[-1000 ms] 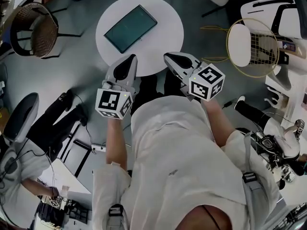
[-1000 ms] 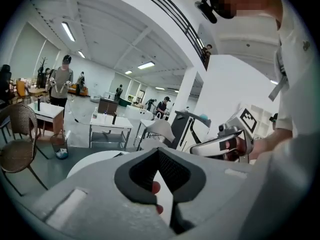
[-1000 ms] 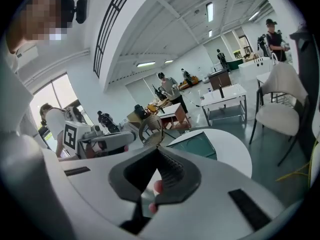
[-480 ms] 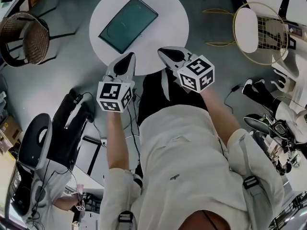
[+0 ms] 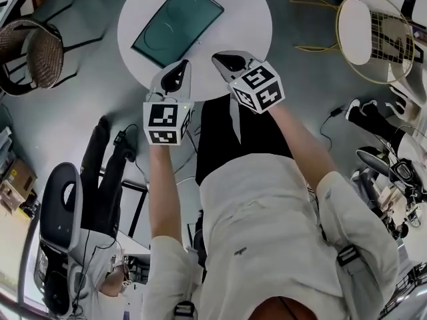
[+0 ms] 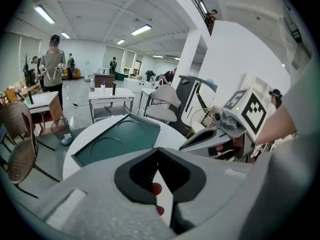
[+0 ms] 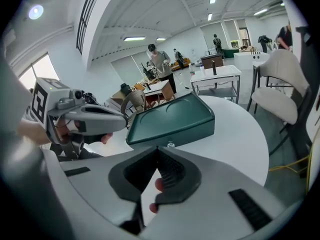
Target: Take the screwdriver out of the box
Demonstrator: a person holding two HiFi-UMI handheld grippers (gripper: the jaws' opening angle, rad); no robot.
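My left gripper (image 6: pixel 158 150) has its jaws clenched, the dark tips meeting in a point and gripping nothing. It hangs over the near rim of the round white surface (image 5: pixel 248 27) and tilts down toward it. My right gripper (image 7: pixel 158 149) is just beside it, the two apart. Its jaws are likewise pressed together and grasp nothing, and it is aimed the same way.

Around me, from the head view: a wicker chair (image 5: pixel 41 49) stands on the floor well to the left. Then comes the surface with the green box (image 5: pixel 177 24) on it, and far to the right a wire-backed chair (image 5: pixel 373 35) with a yellow frame. Only a strip of bare white top lies between my jaw tips and the box. Neither gripper touches it.

The box lies flat with its lid down. Two round shapes are pressed into the lid, and a small latch (image 7: pixel 171 145) sits on the side wall facing my right gripper. Its long axis runs from lower left to upper right in the head view, so one corner turns toward me rather than a flat side. The screwdriver does not show under the closed lid, so I cannot tell which way it points.
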